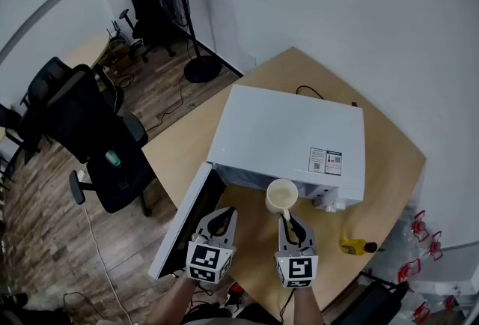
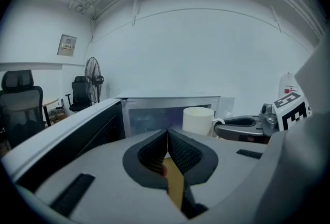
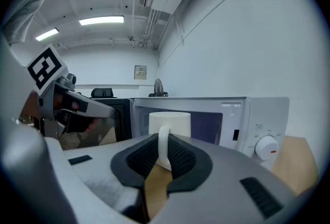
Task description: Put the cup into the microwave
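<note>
Cream cup (image 3: 169,124) sitting just ahead of right gripper (image 3: 164,153), jaws pinching its handle. Left gripper (image 2: 167,148) idling alongside, jaws pressing together on nothing. Microwave (image 1: 288,132) door (image 1: 182,225) standing wide open beyond left gripper. Looking about halfway: door opened, cup grasped and apparently held off worktop (image 1: 389,166), facing cavity; remaining: carrying it forward inside, setting down, letting go. Cup staying upright, long axis vertical, mouth facing up, handle pointing back toward right gripper
</note>
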Demonstrator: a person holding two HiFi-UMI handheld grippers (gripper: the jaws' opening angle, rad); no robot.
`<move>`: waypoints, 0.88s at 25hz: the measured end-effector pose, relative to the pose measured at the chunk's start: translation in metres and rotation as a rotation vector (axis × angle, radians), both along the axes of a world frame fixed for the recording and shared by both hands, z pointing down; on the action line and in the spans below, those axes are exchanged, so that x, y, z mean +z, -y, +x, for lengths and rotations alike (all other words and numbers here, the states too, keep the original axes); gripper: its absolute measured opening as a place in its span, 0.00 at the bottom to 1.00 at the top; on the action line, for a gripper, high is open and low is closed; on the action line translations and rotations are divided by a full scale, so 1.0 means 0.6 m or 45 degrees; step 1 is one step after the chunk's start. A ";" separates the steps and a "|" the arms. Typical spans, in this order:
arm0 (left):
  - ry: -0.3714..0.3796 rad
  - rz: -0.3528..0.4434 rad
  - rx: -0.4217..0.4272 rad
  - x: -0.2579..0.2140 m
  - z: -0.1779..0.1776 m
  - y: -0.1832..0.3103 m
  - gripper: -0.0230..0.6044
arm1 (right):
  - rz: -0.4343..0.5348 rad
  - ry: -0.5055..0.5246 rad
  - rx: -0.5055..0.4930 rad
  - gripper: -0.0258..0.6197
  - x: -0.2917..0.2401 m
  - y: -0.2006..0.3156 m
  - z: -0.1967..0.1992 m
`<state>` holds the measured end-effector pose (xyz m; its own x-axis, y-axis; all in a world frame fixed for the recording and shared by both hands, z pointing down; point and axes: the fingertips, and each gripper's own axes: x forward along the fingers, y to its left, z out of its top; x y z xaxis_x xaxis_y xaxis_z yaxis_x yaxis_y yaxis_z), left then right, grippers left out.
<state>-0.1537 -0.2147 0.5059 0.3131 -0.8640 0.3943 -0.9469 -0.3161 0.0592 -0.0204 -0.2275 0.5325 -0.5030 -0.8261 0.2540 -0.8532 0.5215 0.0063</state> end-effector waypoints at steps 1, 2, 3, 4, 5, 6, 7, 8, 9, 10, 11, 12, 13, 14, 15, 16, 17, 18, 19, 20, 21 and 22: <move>0.000 -0.007 -0.005 0.005 -0.001 0.004 0.08 | 0.000 -0.002 -0.004 0.12 0.005 0.006 -0.002; 0.000 -0.014 -0.009 0.010 -0.003 0.007 0.08 | 0.001 -0.003 -0.010 0.12 0.010 0.012 -0.003; 0.001 -0.019 -0.013 0.015 -0.003 0.011 0.08 | 0.000 -0.005 -0.016 0.12 0.016 0.018 -0.005; 0.004 -0.025 -0.015 0.019 -0.003 0.014 0.08 | -0.004 -0.005 -0.021 0.12 0.022 0.023 -0.006; 0.006 -0.030 -0.017 0.023 -0.003 0.017 0.08 | -0.010 -0.005 -0.024 0.12 0.028 0.028 -0.007; 0.008 -0.035 -0.018 0.027 -0.003 0.019 0.08 | -0.017 -0.005 -0.027 0.12 0.033 0.033 -0.009; 0.008 -0.040 -0.021 0.031 -0.003 0.022 0.08 | -0.026 -0.004 -0.030 0.12 0.037 0.038 -0.011; 0.008 -0.044 -0.024 0.034 -0.003 0.025 0.08 | -0.034 -0.004 -0.033 0.12 0.041 0.043 -0.013; 0.007 -0.049 -0.028 0.037 -0.004 0.028 0.08 | -0.039 -0.003 -0.037 0.12 0.045 0.048 -0.016; 0.006 -0.053 -0.032 0.041 -0.004 0.031 0.08 | -0.041 -0.001 -0.041 0.12 0.050 0.053 -0.018; 0.006 -0.057 -0.035 0.044 -0.004 0.033 0.08 | -0.042 0.000 -0.043 0.12 0.054 0.058 -0.019; 0.005 -0.062 -0.037 0.047 -0.004 0.036 0.08 | -0.043 -0.001 -0.046 0.12 0.059 0.063 -0.020; 0.005 -0.066 -0.039 0.050 -0.005 0.038 0.08 | -0.045 -0.001 -0.048 0.12 0.065 0.066 -0.021; 0.005 -0.071 -0.041 0.053 -0.005 0.040 0.08 | -0.048 -0.001 -0.050 0.12 0.069 0.070 -0.021; 0.004 -0.074 -0.043 0.055 -0.006 0.042 0.08 | -0.053 -0.002 -0.053 0.12 0.073 0.074 -0.023; 0.003 -0.077 -0.046 0.058 -0.006 0.044 0.08 | -0.058 -0.005 -0.057 0.12 0.077 0.077 -0.024; 0.002 -0.079 -0.048 0.060 -0.007 0.047 0.08 | -0.062 -0.010 -0.061 0.12 0.082 0.081 -0.026; 0.000 -0.081 -0.050 0.063 -0.007 0.049 0.08 | -0.066 -0.014 -0.064 0.12 0.086 0.084 -0.028; -0.003 -0.084 -0.050 0.064 -0.006 0.052 0.08 | -0.068 -0.016 -0.068 0.12 0.090 0.087 -0.029; -0.006 -0.087 -0.051 0.066 -0.006 0.054 0.08 | -0.069 -0.016 -0.072 0.12 0.092 0.090 -0.031; -0.009 -0.091 -0.051 0.067 -0.006 0.055 0.08 | -0.067 -0.014 -0.075 0.12 0.094 0.092 -0.033; -0.011 -0.094 -0.050 0.069 -0.006 0.057 0.08 | -0.064 -0.013 -0.078 0.12 0.096 0.095 -0.035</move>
<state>-0.1575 -0.2488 0.5471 0.2833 -0.8443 0.4549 -0.9578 -0.2732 0.0894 -0.0415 -0.2842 0.5901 -0.5491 -0.7801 0.2997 -0.8199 0.5724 -0.0123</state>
